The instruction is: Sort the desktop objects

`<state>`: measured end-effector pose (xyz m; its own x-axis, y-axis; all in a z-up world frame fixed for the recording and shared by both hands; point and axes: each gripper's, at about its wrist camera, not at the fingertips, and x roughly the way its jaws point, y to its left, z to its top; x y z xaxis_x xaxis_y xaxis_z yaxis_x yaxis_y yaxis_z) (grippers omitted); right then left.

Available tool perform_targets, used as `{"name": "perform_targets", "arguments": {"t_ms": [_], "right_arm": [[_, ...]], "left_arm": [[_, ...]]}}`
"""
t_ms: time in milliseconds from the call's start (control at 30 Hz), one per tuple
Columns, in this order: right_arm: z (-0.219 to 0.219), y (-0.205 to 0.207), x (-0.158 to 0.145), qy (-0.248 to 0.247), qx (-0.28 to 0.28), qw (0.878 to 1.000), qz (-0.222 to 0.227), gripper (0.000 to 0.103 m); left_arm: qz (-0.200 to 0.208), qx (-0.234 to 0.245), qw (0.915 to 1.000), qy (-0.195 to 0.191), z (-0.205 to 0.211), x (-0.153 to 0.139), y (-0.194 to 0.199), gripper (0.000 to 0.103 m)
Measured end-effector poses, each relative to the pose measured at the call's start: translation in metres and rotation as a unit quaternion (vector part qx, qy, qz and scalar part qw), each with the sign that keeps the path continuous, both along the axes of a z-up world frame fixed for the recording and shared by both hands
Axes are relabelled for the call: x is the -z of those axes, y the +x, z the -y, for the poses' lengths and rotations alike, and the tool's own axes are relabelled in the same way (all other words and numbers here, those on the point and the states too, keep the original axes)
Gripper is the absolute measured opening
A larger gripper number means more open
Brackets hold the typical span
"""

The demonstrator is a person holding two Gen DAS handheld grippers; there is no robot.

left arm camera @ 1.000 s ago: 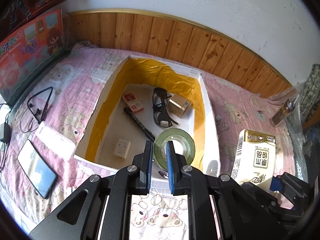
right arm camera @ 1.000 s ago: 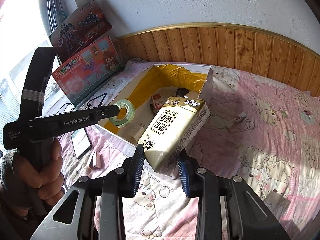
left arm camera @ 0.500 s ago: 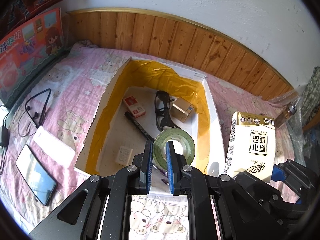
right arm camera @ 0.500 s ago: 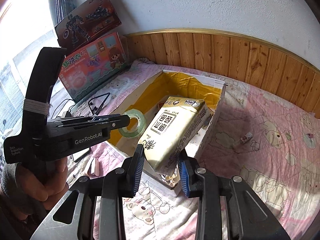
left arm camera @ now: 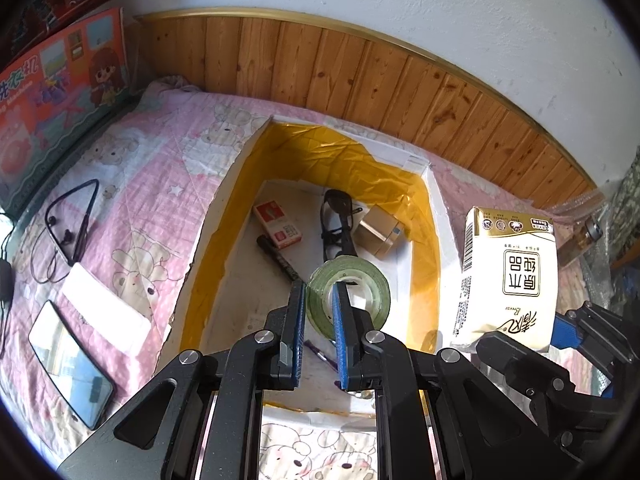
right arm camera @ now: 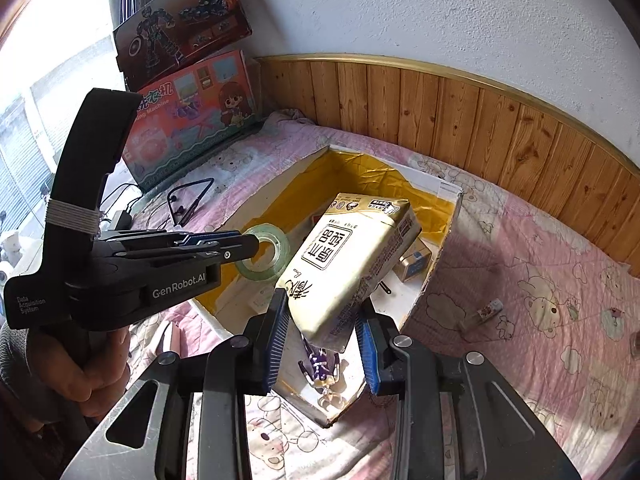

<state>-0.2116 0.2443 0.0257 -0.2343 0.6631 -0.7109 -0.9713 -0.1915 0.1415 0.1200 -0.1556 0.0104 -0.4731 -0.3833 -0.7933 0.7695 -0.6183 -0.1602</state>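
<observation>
Tape roll (left arm camera: 347,295) pinched in left jaws, tissue pack (right arm camera: 352,264) between right jaws

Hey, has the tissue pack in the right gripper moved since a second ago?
Yes. The tissue pack, held in the right gripper, has come in over the yellow-lined box; earlier it sat short of the box's near corner.

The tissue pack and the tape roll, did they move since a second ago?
Yes. The right gripper carried the tissue pack over the yellow-lined box; the left gripper brought the tape roll further over it. Both grips unchanged; the glasses inside stayed put.
</observation>
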Motion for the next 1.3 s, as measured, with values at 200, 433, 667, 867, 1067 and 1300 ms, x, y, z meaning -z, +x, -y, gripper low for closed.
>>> {"name": "perform_targets", "arguments": {"t_ms": [200, 433, 667, 867, 1067, 1300], "right_arm": [[-0.016, 0.01, 0.001, -0.012, -0.005, 1.0, 0.0, 0.034], [-0.037, 0.018, 0.008, -0.03, -0.02, 0.999, 0.02, 0.034], [-0.053, 0.014, 0.021, -0.065, -0.06, 0.996, 0.028, 0.034], [-0.056, 0.004, 0.034, -0.094, -0.106, 0.988, 0.055, 0.034], [-0.054, -0.011, 0.044, -0.113, -0.157, 0.977, 0.087, 0.034], [-0.057, -0.023, 0.056, -0.137, -0.206, 0.962, 0.115, 0.034]], "left_arm": [[0.0, -0.005, 0.9999, 0.009, 0.012, 0.004, -0.006, 0.013], [-0.007, -0.018, 0.9992, 0.034, 0.034, 0.01, -0.009, 0.013], [-0.007, -0.009, 0.9979, 0.064, 0.045, 0.019, -0.021, 0.013], [-0.007, -0.005, 0.998, 0.063, 0.06, 0.015, -0.039, 0.013], [0.023, -0.014, 0.9981, 0.055, 0.08, 0.025, -0.056, 0.013], [0.072, -0.012, 0.9959, 0.054, 0.091, 0.046, -0.074, 0.013]]}}
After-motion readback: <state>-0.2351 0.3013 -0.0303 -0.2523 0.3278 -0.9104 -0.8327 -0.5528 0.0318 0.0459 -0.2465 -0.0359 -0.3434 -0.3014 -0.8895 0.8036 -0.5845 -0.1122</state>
